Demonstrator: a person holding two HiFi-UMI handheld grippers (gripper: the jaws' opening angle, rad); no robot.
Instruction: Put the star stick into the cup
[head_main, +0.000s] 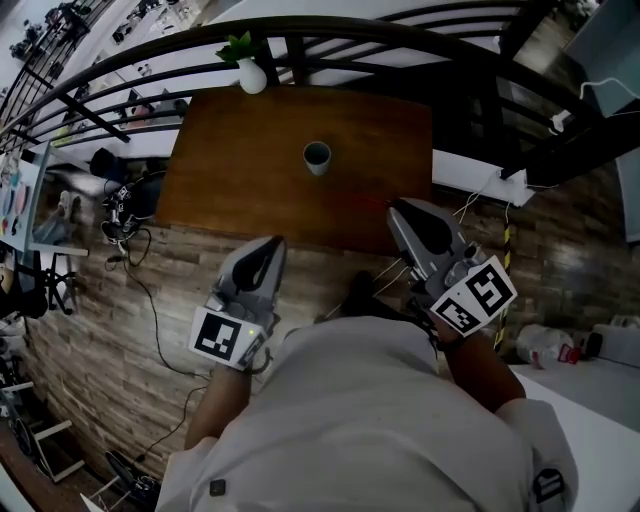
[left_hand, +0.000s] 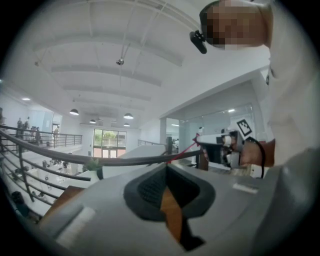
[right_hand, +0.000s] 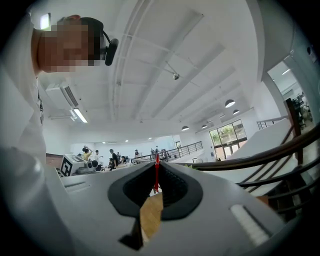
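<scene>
head view: looks steeply down on a brown table, with the cup upright near its middle and well apart from a vase at the far edge. finds the left gripper low by the near edge, and the right gripper over the near right part of the table, nose toward the cup but short of it. shows only a faint red trace at that nose, too dim to judge from here.

left gripper view: shows the jaws closed tip to tip with nothing between them, only a sliver of table through the slot below. catches, across the way, the right gripper with the red stick jutting from its nose and slanting down toward the left. leaves the star end unclear.

right gripper view: shows the jaws pressed together on the stick, thin and red, pinched upright at the very tips. has no cup in sight.

step in hand, by the look of it: carrying the stick to the cup, drop not yet made. next move calls for bringing the right gripper forward and left until above the cup mouth, tipping the stick nearer to vertical, lowering its free end inside the rim, and only then easing the jaws apart. needs careful aim at a small mouth; likely needs nothing from the left gripper, unless to steady the cup.
</scene>
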